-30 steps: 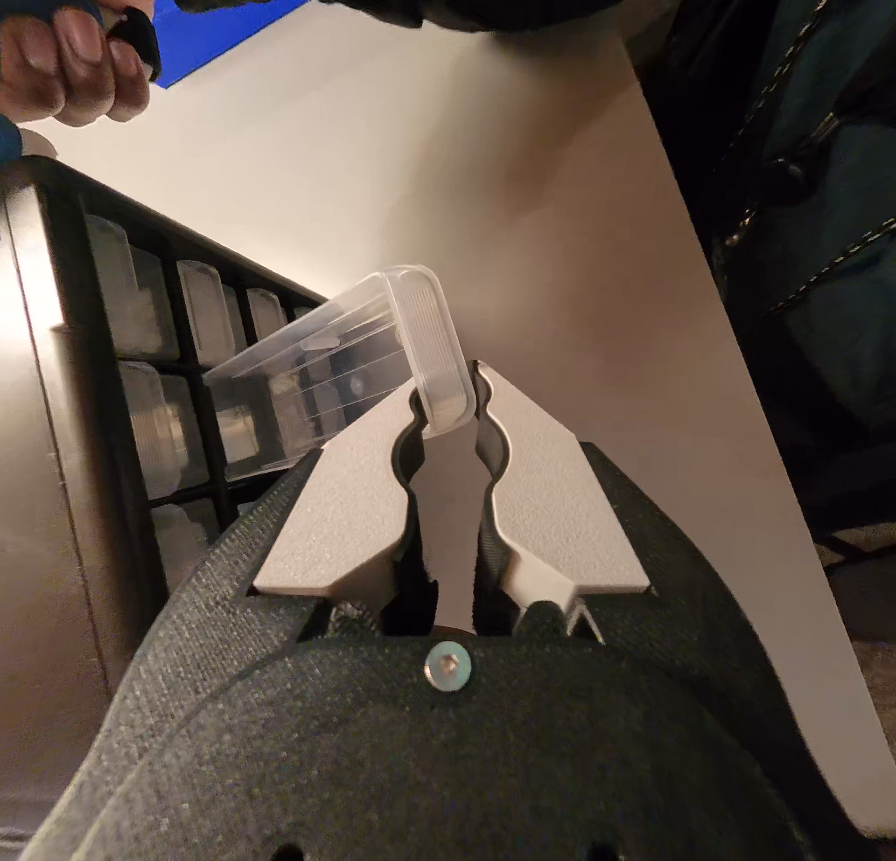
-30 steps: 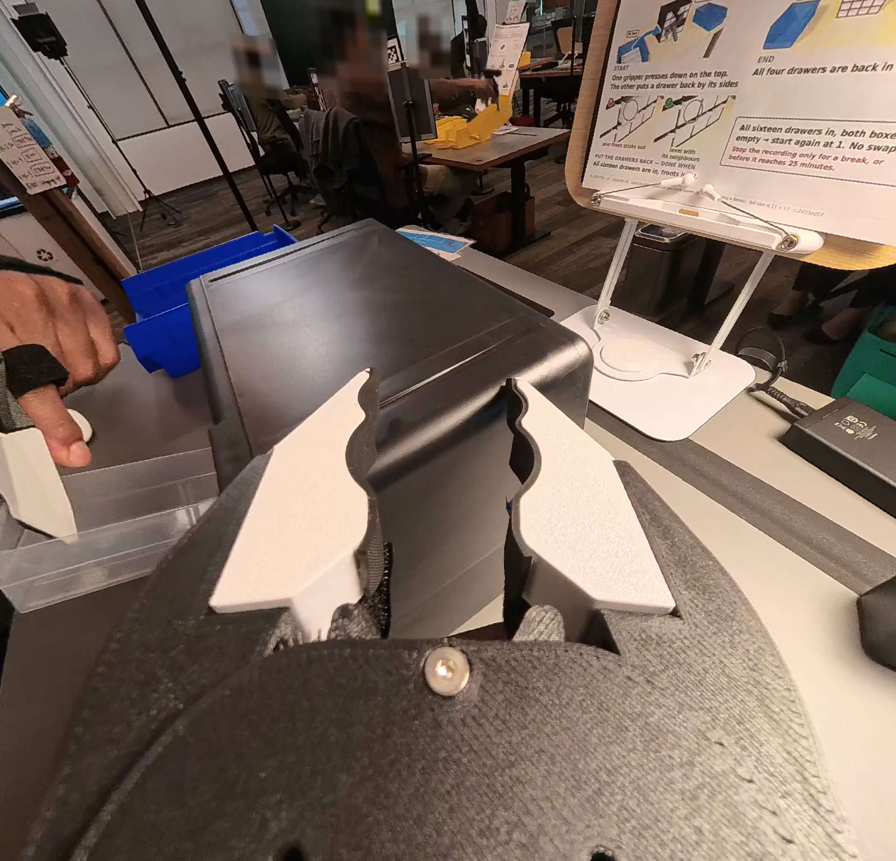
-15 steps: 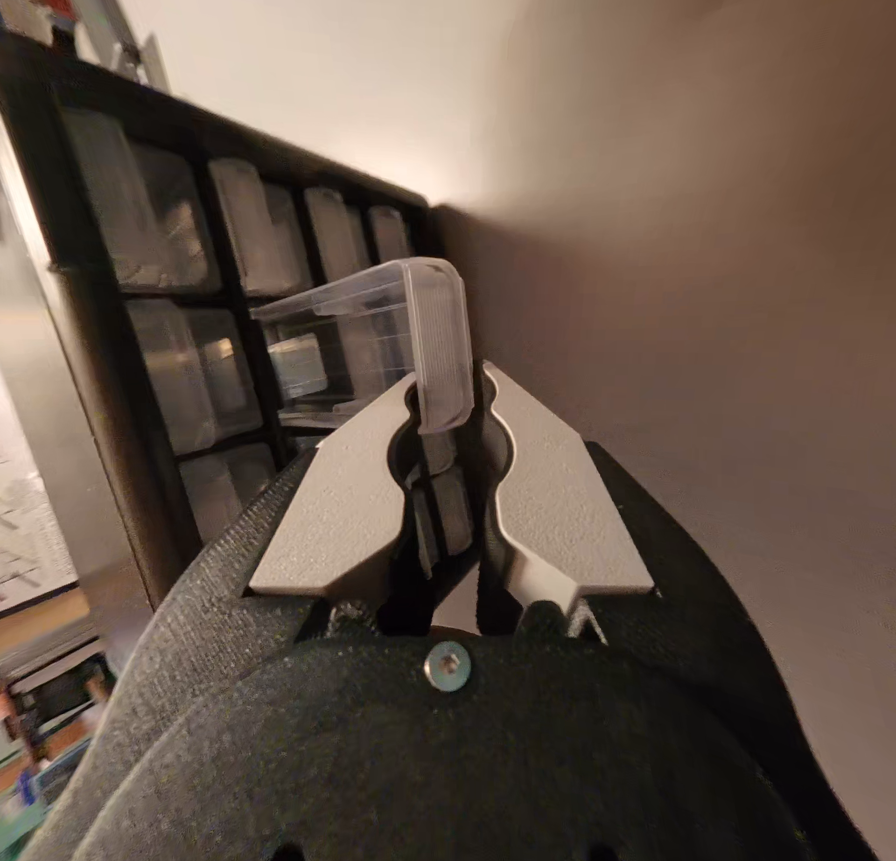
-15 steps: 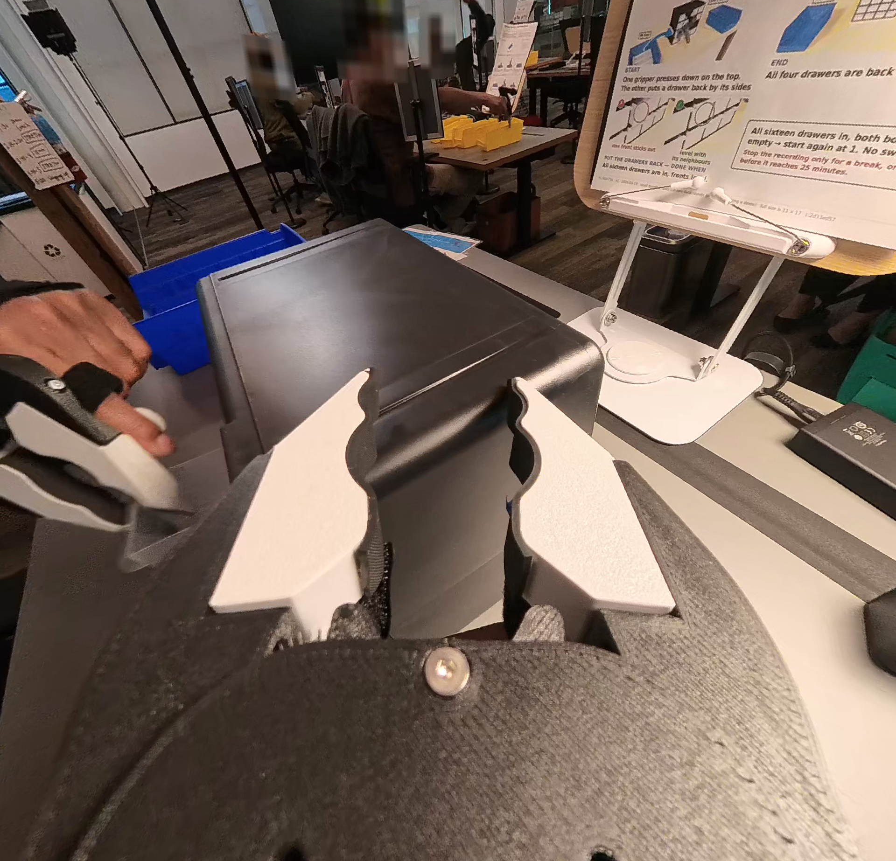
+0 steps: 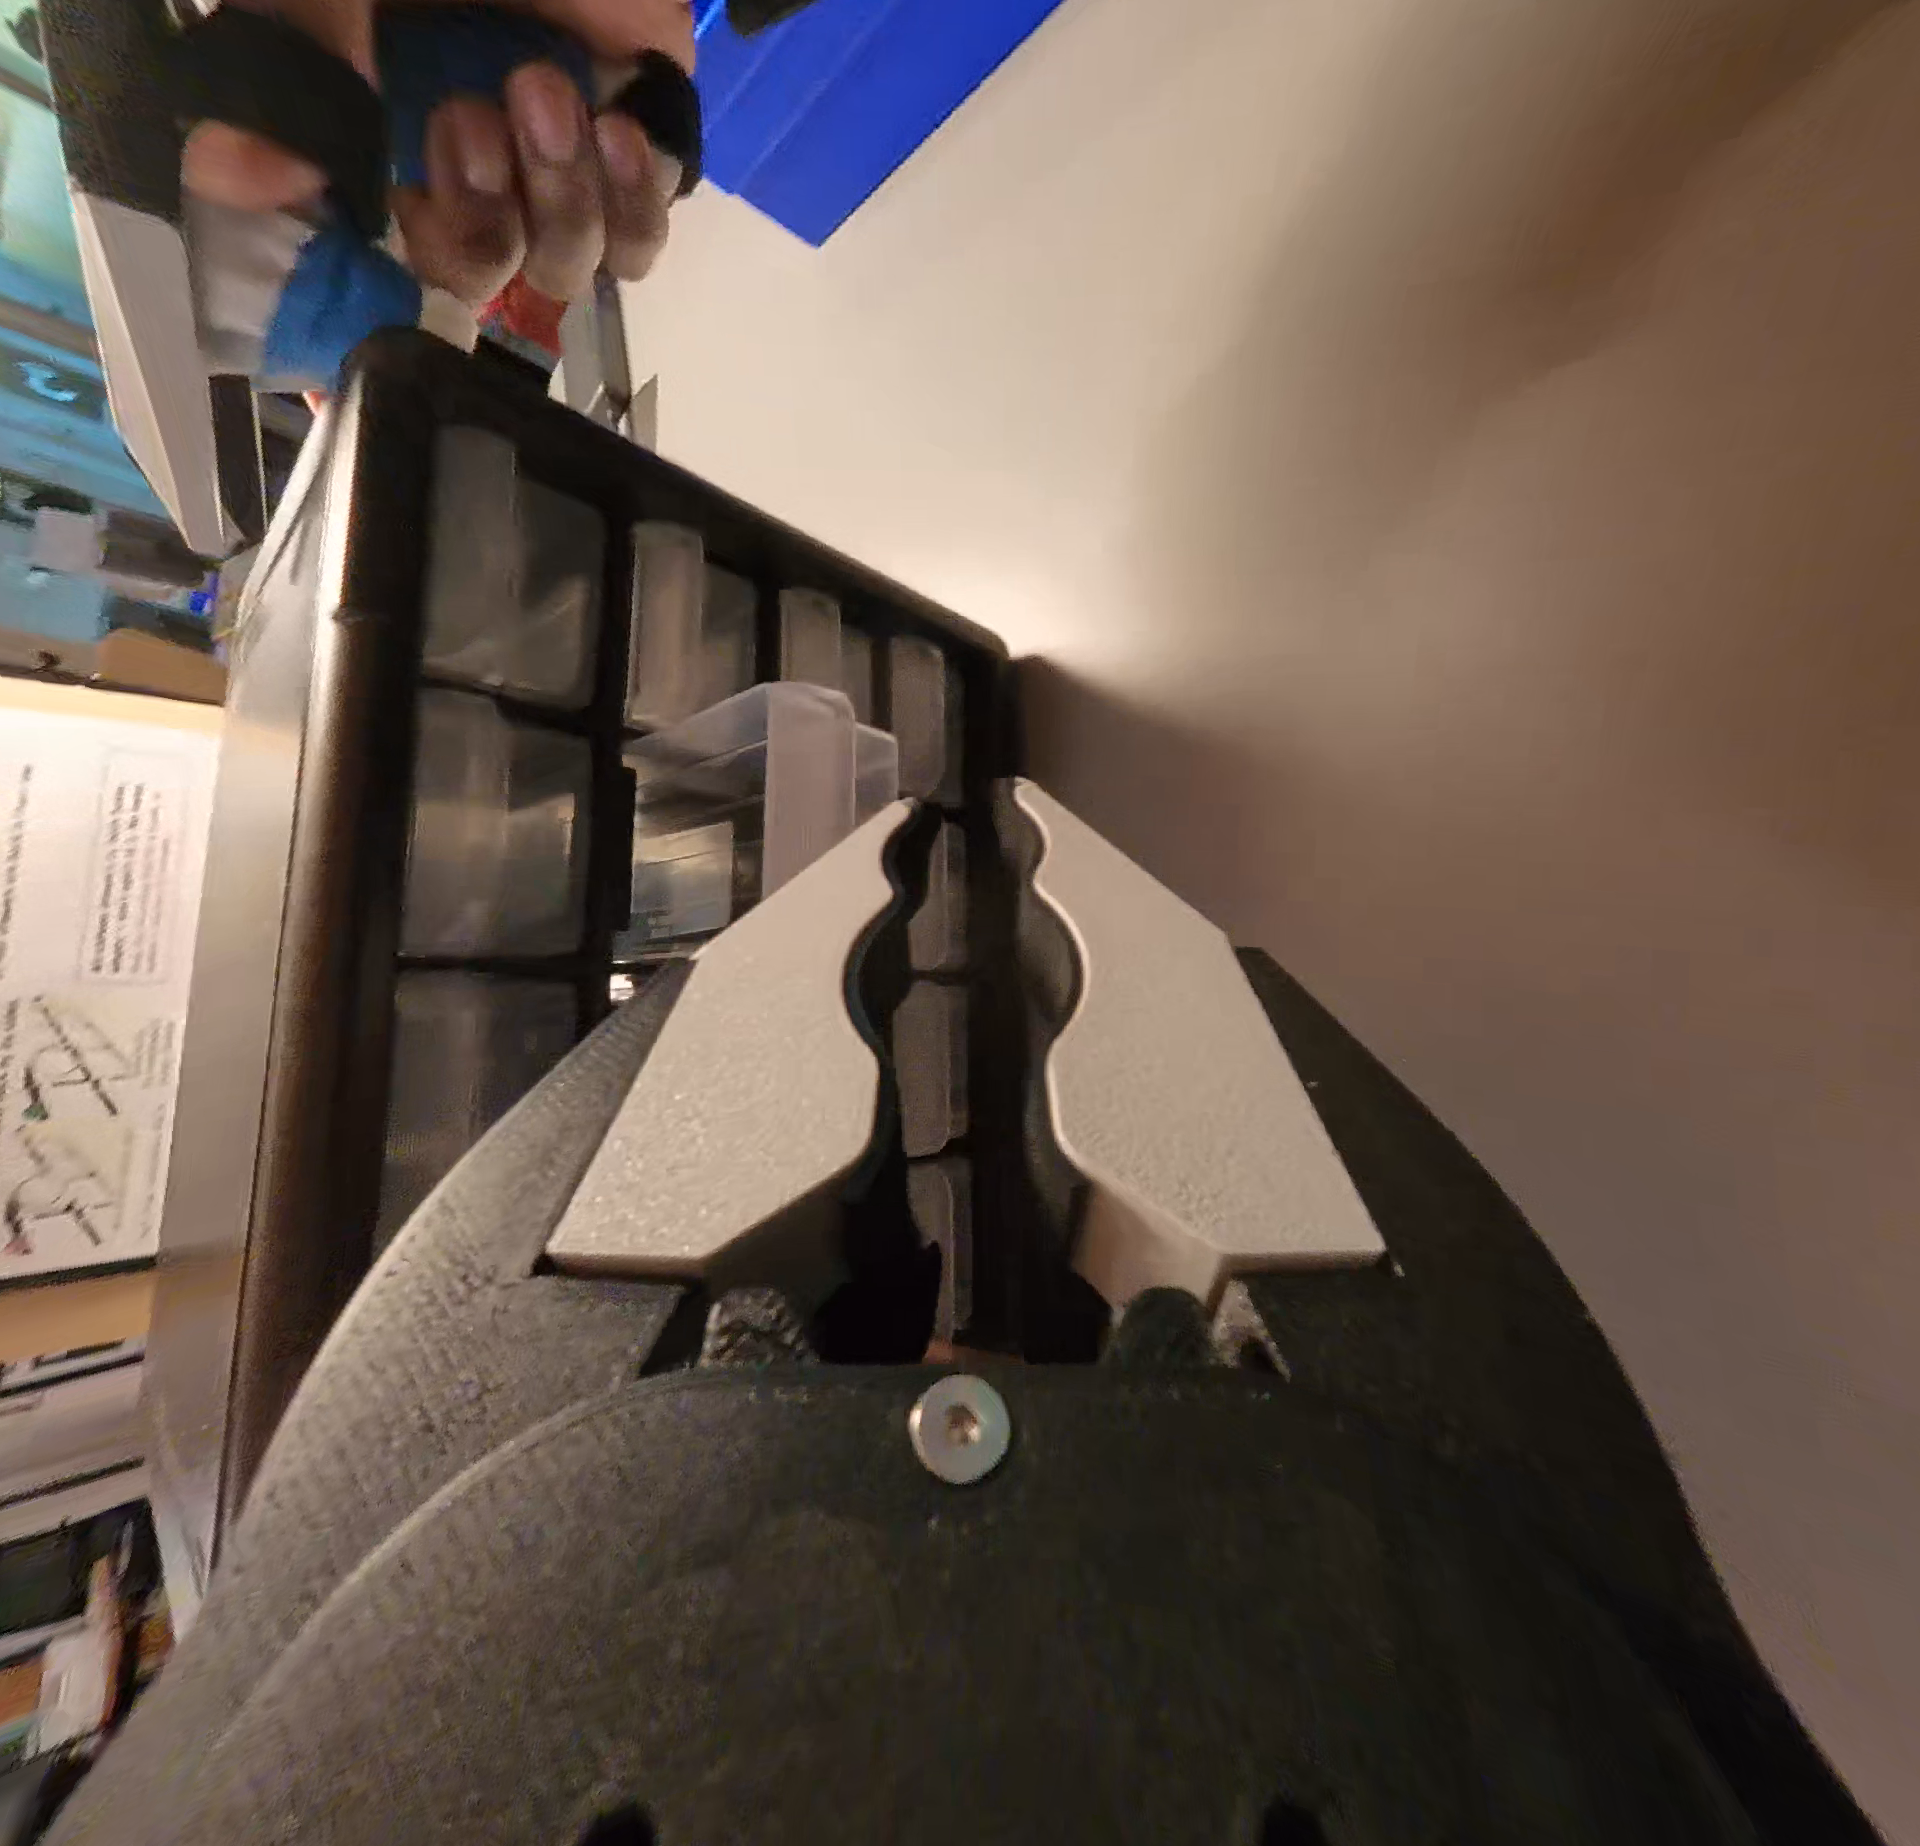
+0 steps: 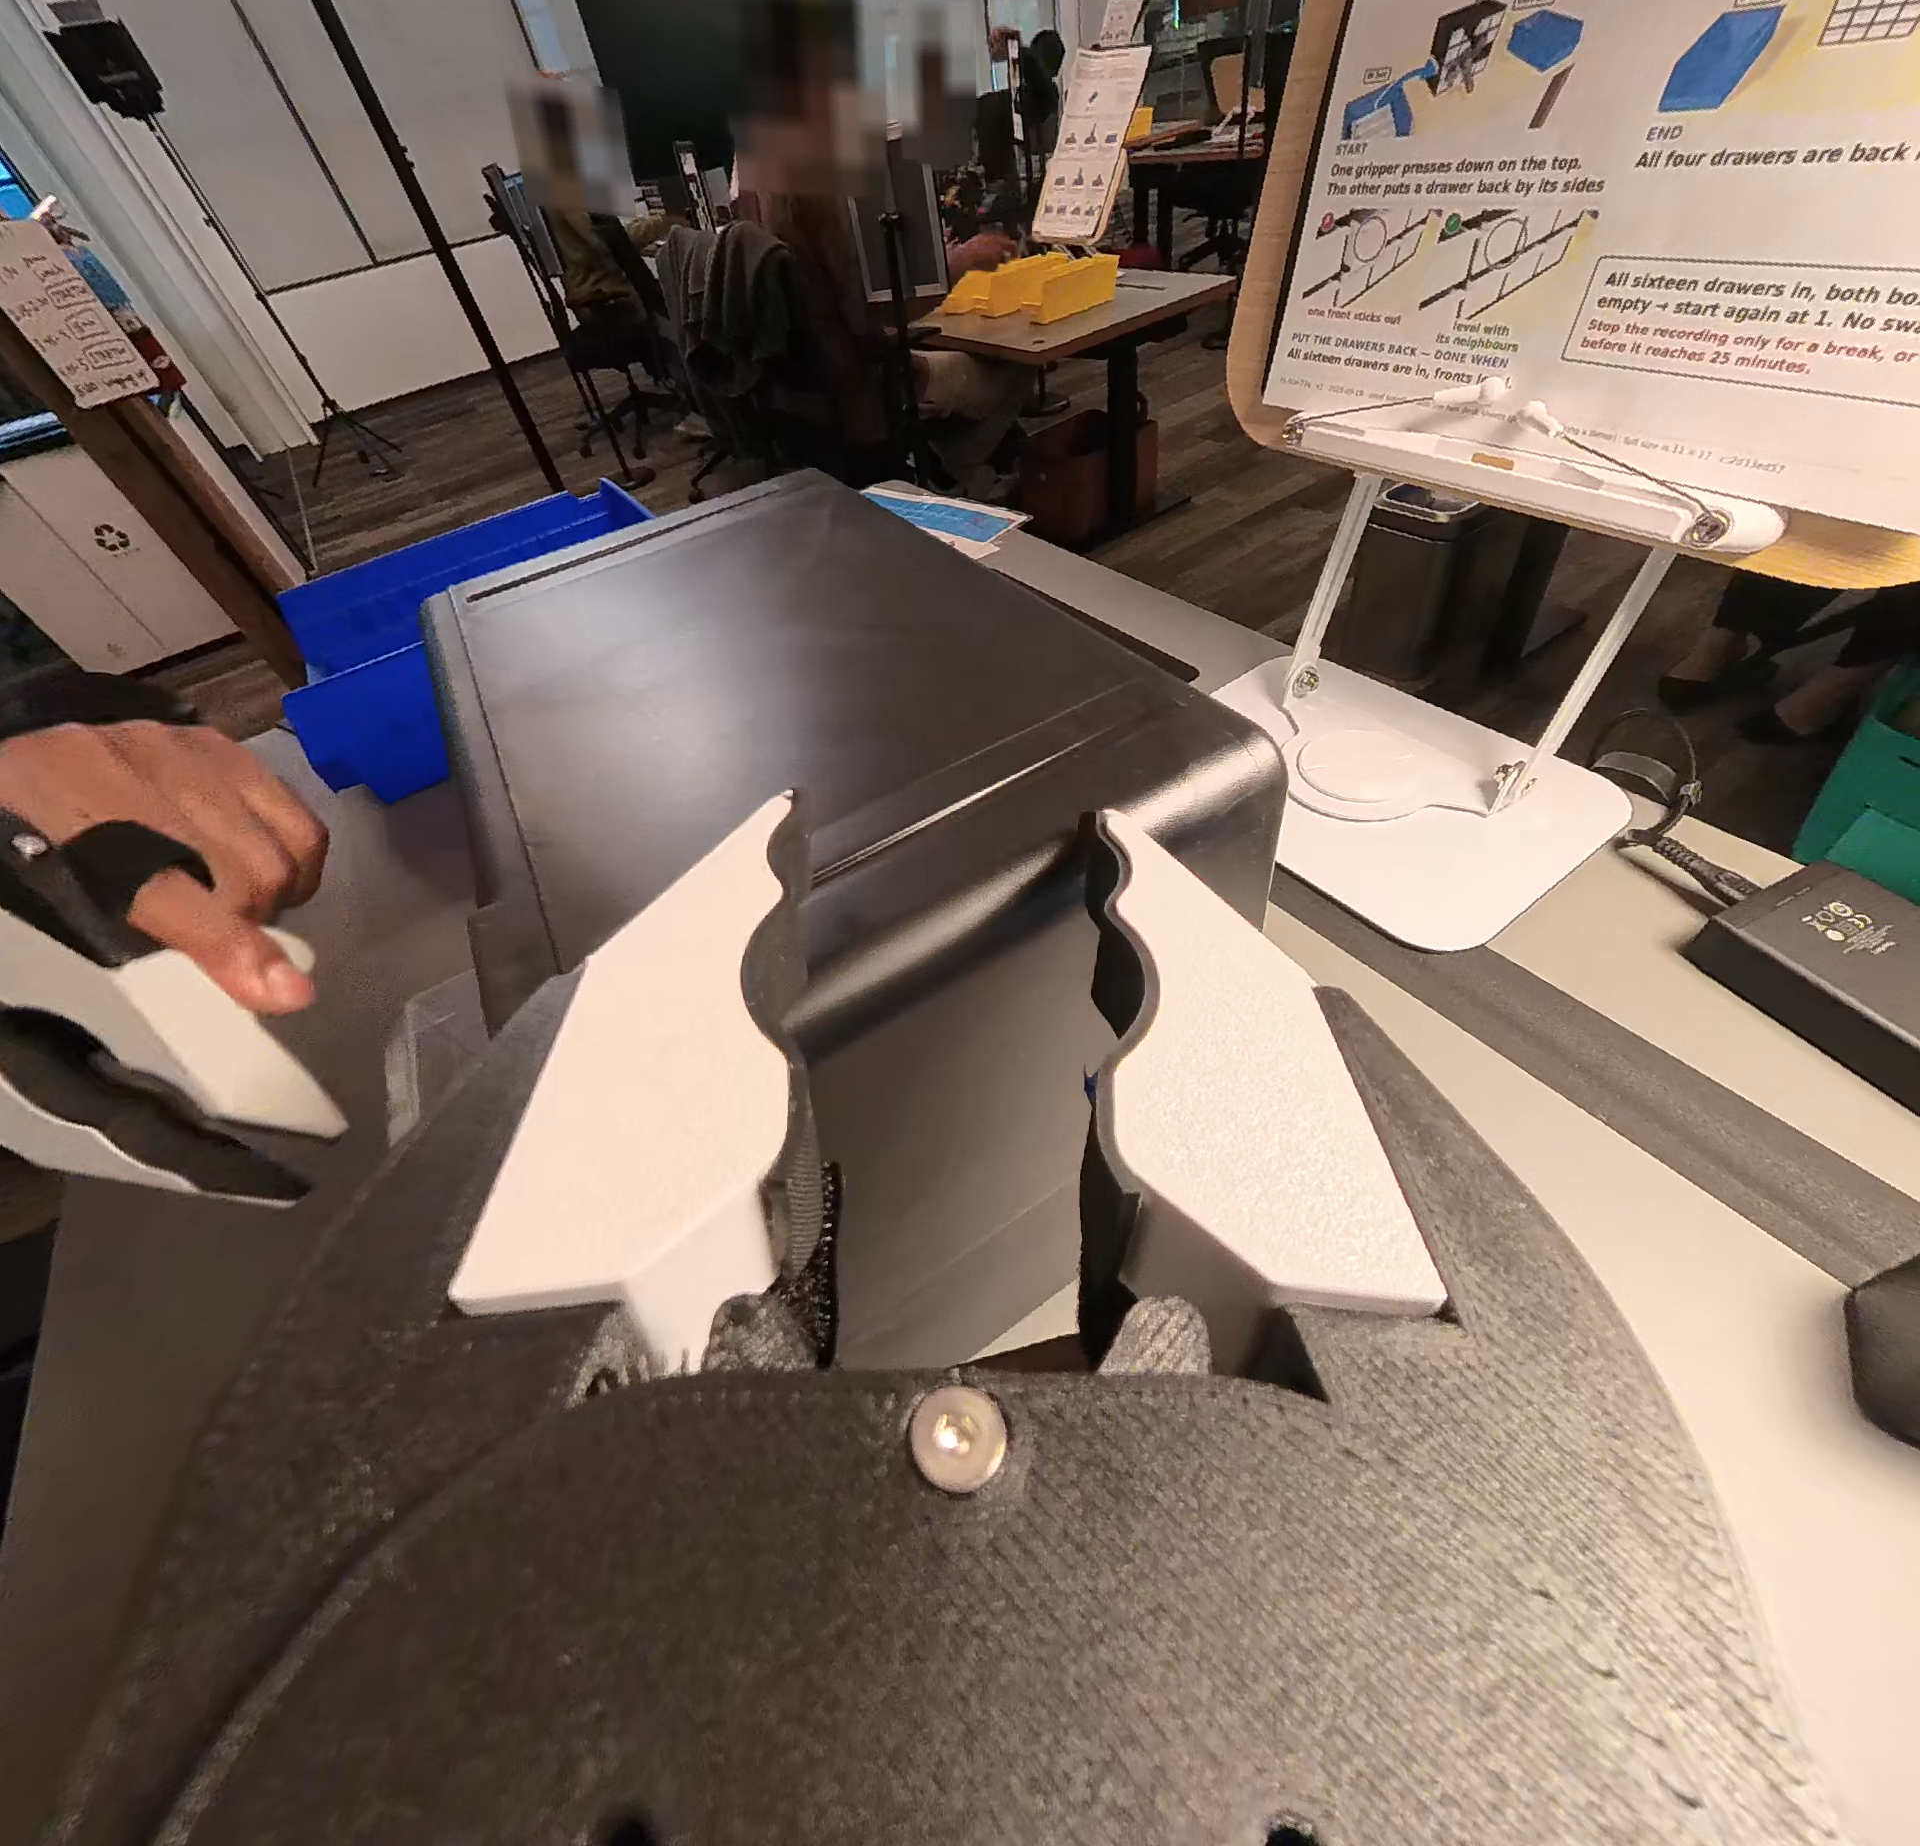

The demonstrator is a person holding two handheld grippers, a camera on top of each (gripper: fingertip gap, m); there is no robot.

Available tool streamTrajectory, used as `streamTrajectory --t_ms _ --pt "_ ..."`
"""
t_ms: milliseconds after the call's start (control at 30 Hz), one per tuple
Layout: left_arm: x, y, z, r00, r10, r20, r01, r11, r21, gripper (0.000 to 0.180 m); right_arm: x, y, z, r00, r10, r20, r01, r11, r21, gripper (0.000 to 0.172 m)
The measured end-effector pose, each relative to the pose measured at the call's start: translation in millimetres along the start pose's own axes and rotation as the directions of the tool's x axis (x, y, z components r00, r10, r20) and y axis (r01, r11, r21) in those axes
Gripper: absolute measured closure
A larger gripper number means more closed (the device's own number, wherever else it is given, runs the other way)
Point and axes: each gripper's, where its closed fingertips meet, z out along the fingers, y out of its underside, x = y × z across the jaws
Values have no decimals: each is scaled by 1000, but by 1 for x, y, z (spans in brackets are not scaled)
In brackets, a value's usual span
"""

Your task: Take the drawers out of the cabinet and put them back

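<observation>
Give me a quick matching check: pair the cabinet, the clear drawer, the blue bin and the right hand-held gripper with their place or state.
Things:
1. cabinet
2. clear drawer
3. blue bin
4. right hand-held gripper

States:
A. sticking out of its slot
B. wide open over the cabinet's top edge
C. black, on the table
D. behind the cabinet

Pairs: 1-C, 2-A, 3-D, 4-B

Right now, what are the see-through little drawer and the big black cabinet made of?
The small clear drawer sticking out of the cabinet front looks like thin transparent plastic: you can see through its walls, and its front is frosted. The big black cabinet seems to be moulded plastic with a smooth, slightly shiny finish and rounded corners, though it could be painted metal.
</observation>
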Motion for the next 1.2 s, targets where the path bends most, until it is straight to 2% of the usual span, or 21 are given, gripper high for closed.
streamTrajectory --t_ms 100,133,333,433,600,700,833,1000,1100,1200 --pt "-14 14 14 996 10 89 -4 997 -76 180 -1 0 1 1000 -2 -1 2 1000 1 116" --pt "-21 18 19 993 5 120 7 996 -94 177 -2 0 1 1000 -5 -1 5 1000 -1 116" --pt "-57 42 46 956 -122 268 159 980 -123 178 -3 0 1 1000 -10 0 10 1000 -4 117" --pt "-52 39 50 955 -146 259 174 980 -92 164 -2 0 0 1000 -9 1 9 1000 -2 117" --pt "-33 27 22 957 -208 204 208 978 21 155 1 -2 -3 1000 -3 -2 3 1000 6 117" --pt "-41 48 -17 923 -284 262 284 958 37 152 3 -2 -3 1000 -1 -3 1 1000 7 117" --pt "-69 115 -93 830 -336 444 393 919 -38 151 1 -1 -2 1000 -4 -3 4 1000 1 117" --pt "-93 236 -211 674 -277 684 559 798 -227 150 -1 1 0 1000 -13 -4 13 1000 -5 116" --pt "-85 318 -264 660 -180 730 619 681 -392 148 -1 1 0 1000 -17 -4 17 1000 -8 116" --pt "-58 391 -285 726 -177 665 637 537 -553 139 -1 1 -1 1000 -16 -4 16 1000 -6 117"
